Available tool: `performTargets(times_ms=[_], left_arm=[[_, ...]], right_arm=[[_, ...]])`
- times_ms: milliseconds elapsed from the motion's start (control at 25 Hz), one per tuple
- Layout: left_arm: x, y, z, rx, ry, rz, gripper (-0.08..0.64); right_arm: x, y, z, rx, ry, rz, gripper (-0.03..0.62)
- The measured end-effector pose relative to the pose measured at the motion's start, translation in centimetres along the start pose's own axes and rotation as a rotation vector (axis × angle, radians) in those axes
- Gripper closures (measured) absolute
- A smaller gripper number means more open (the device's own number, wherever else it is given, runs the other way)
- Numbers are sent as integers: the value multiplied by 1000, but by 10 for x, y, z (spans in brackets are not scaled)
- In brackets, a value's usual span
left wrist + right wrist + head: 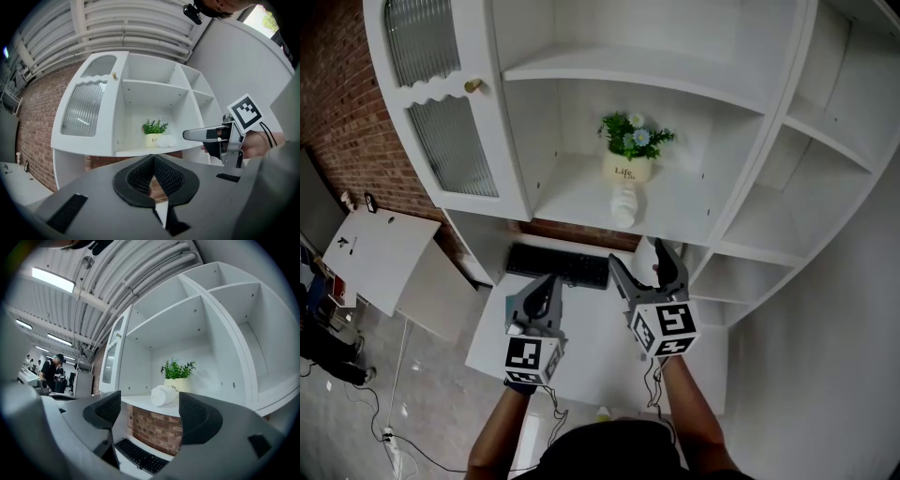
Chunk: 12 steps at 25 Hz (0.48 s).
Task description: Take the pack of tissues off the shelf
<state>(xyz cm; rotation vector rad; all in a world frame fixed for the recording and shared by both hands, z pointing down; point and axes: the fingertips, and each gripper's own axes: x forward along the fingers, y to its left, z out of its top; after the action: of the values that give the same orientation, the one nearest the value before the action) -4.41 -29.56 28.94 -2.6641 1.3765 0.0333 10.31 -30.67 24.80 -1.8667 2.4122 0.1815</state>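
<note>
White tissue pack (623, 208) near shelf (572, 202) edge

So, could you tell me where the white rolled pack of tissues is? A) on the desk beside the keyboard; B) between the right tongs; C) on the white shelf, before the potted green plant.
C: the white rolled pack of tissues lies on the white shelf, in front of the potted green plant.
</note>
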Motion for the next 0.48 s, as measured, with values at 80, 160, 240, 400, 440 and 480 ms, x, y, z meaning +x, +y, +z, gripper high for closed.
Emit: performTargets(times_ms=[80, 160, 240, 400, 440, 480], left_arm=[[3, 0, 1, -8, -1, 1, 555], [7, 0, 3, -9, -5, 2, 555], [12, -1, 5, -5, -9, 1, 555], [17, -2, 7, -3, -17, -1, 555], [17, -2, 7, -4, -16, -2, 555], [18, -3, 7, -3, -15, -3, 555]], right_arm=[[13, -3, 2, -1, 7, -20, 207], [26, -8, 4, -4, 17, -41, 207], [39, -14, 4, -1, 28, -55, 207], [60, -21, 0, -12, 63, -67, 207], [63, -22, -1, -14, 72, -69, 208], [66, -23, -2, -15, 82, -70, 209]])
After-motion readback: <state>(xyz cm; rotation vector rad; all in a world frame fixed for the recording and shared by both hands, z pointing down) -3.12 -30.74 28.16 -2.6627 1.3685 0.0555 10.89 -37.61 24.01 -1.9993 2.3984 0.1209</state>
